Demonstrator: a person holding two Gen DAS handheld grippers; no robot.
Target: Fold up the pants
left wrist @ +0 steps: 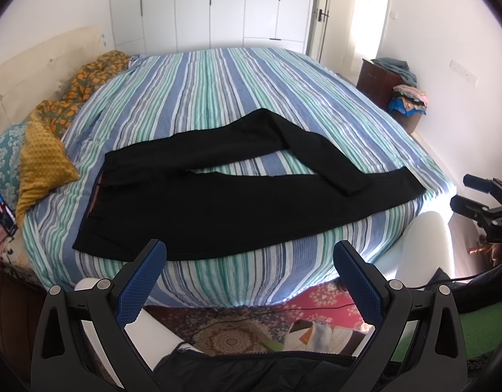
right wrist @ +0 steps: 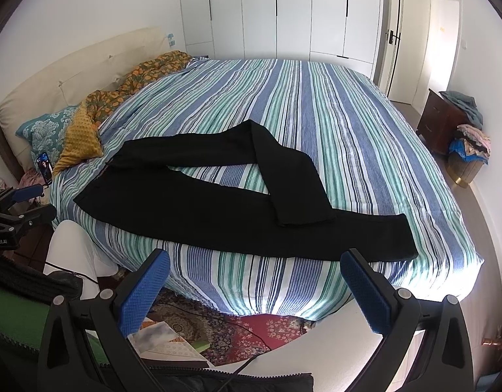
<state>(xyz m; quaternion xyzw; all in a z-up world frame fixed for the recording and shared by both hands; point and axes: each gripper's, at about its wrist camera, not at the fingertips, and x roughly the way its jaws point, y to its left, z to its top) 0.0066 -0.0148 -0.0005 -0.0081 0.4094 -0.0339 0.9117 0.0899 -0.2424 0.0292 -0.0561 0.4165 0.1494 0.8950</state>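
Note:
Black pants [left wrist: 225,202] [right wrist: 198,205] lie spread on the striped bed [left wrist: 218,91] [right wrist: 332,124] near its front edge, waistband to the left. One leg runs straight to the right. The other leg bends back and its cuff lies across the straight leg. My left gripper [left wrist: 249,254] hovers open above the bed's front edge, just short of the pants, holding nothing. My right gripper [right wrist: 256,263] also stands open and empty, short of the lower leg. Each gripper shows at the edge of the other's view: the right gripper [left wrist: 460,192] and the left gripper [right wrist: 38,201].
Pillows [left wrist: 45,163] [right wrist: 81,137] and a phone [left wrist: 2,212] [right wrist: 45,166] lie at the bed's left end by the headboard. A dark cabinet [left wrist: 381,81] [right wrist: 443,124] and a clothes basket [right wrist: 470,153] stand at the right wall. A patterned rug [left wrist: 238,330] covers the floor below the grippers.

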